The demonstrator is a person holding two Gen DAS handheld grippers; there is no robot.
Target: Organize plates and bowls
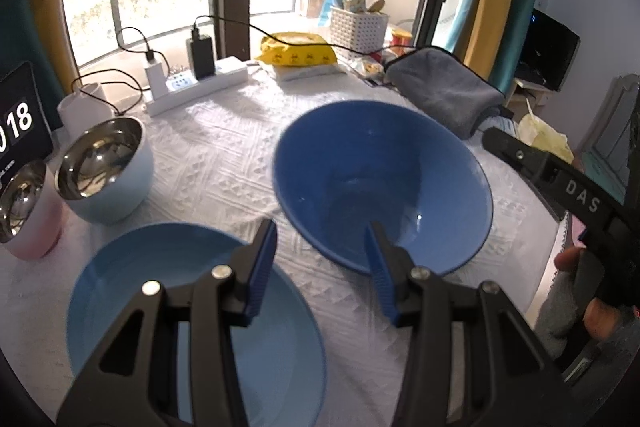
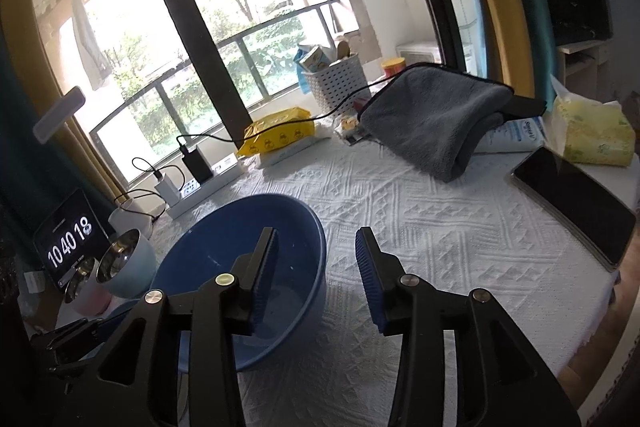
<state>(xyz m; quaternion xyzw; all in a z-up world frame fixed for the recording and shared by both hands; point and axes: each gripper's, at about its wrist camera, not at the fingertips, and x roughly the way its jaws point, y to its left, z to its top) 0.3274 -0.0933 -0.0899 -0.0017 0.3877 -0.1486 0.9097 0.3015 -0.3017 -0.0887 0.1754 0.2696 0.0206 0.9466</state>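
Observation:
A dark blue bowl stands upright on the white tablecloth. A light blue plate lies to its left, close by. My left gripper hovers open above the gap between the two, with only cloth showing between its fingers. In the right wrist view the dark blue bowl sits low and left. My right gripper is open astride the bowl's near rim: one finger stands over the inside, the other outside, and neither pad touches it. Two steel-lined bowls stand at the far left, a pale blue one and a pink one.
A folded grey towel lies at the back right. A phone and a yellow tissue pack are near the right table edge. A power strip with chargers, a clock display, a white basket and a yellow packet line the far side.

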